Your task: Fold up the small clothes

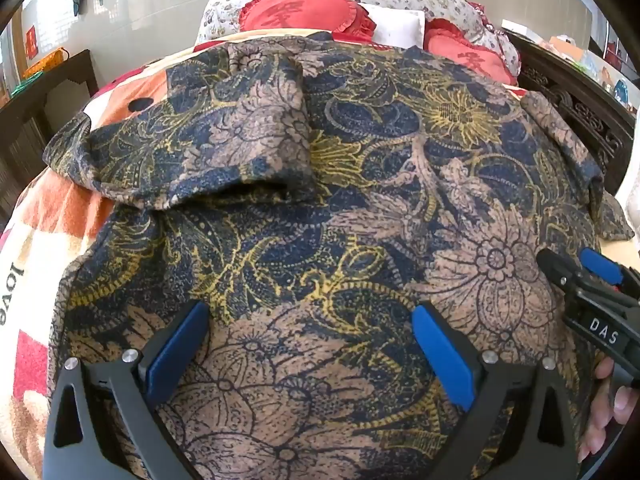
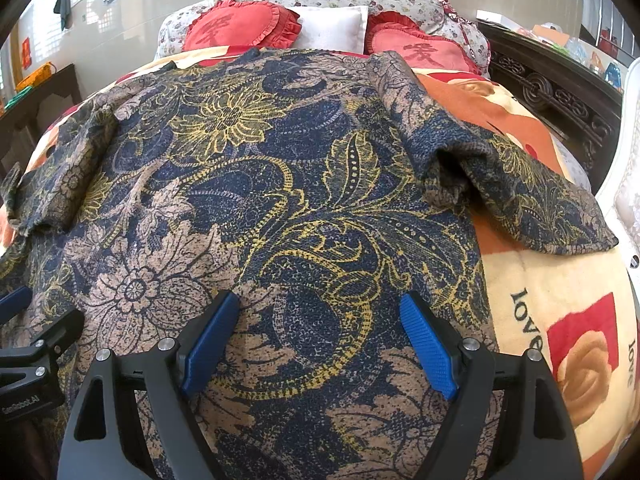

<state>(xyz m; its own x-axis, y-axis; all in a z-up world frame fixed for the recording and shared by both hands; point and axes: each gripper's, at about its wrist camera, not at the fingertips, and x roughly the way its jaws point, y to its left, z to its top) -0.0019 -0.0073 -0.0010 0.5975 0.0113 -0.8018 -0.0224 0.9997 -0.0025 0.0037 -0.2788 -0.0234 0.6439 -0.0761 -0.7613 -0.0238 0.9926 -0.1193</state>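
Left wrist view: left gripper (image 1: 310, 344) hovers over the patterned shirt (image 1: 320, 208), jaws spread wide, nothing between the pads. The shirt lies spread flat on the blanket (image 1: 60, 216) of a bed, one sleeve (image 1: 208, 152) already flopped inward onto the body. The right gripper (image 1: 580, 268) shows at the right edge, a hand (image 1: 608, 404) behind it.

Right wrist view: right gripper (image 2: 320, 340) also gapes, empty, above the shirt's (image 2: 280, 200) lower half. The other sleeve (image 2: 532, 200) trails out over the blanket (image 2: 560, 300), probably laid out so it can be folded in. Red pillows (image 2: 240, 28) sit well beyond the collar. No fold grip taken yet.
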